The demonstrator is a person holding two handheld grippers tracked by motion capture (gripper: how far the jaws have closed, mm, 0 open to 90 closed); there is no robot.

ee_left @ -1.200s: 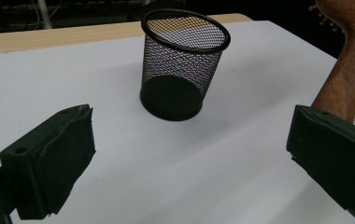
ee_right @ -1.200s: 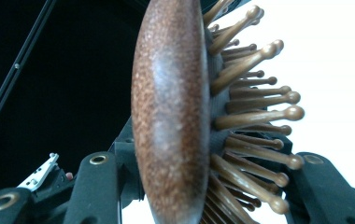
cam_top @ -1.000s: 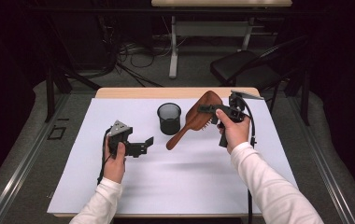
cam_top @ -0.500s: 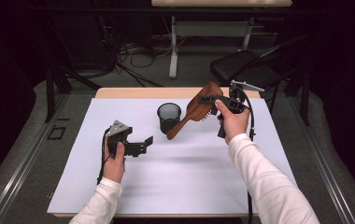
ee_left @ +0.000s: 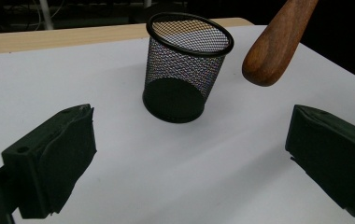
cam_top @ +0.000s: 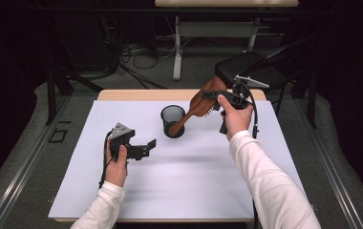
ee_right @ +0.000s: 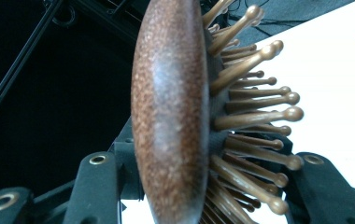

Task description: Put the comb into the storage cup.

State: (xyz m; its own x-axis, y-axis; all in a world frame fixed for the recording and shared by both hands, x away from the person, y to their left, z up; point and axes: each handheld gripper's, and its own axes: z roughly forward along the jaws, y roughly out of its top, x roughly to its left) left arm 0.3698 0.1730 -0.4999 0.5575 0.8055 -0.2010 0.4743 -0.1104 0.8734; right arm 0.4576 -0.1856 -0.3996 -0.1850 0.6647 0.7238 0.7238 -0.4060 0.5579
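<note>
Two tools are at work over the white desk (cam_top: 184, 191) in the high view. At the right, the right tool (cam_top: 216, 95) is clamped on the head of a wooden hairbrush (cam_top: 196, 107), which slants down to the left so that its handle tip reaches the rim of the black mesh cup (cam_top: 172, 120) standing near the desk's middle. At the left, the left tool (cam_top: 146, 148) sits low over the desk with its jaws spread and nothing between them, well apart from the cup.

From the left gripper view, the mesh cup (ee_left: 185, 70) stands upright on the white surface ahead of the wide-open jaws, and the rounded end of the brush handle (ee_left: 273, 51) hangs just beside the cup's rim, at the upper right.

From the right gripper view, the hairbrush (ee_right: 171, 116) is seen edge-on, its wooden back to the left and its ball-tipped bristles (ee_right: 259, 116) pointing right, the jaws pressing on either side of the head.
</note>
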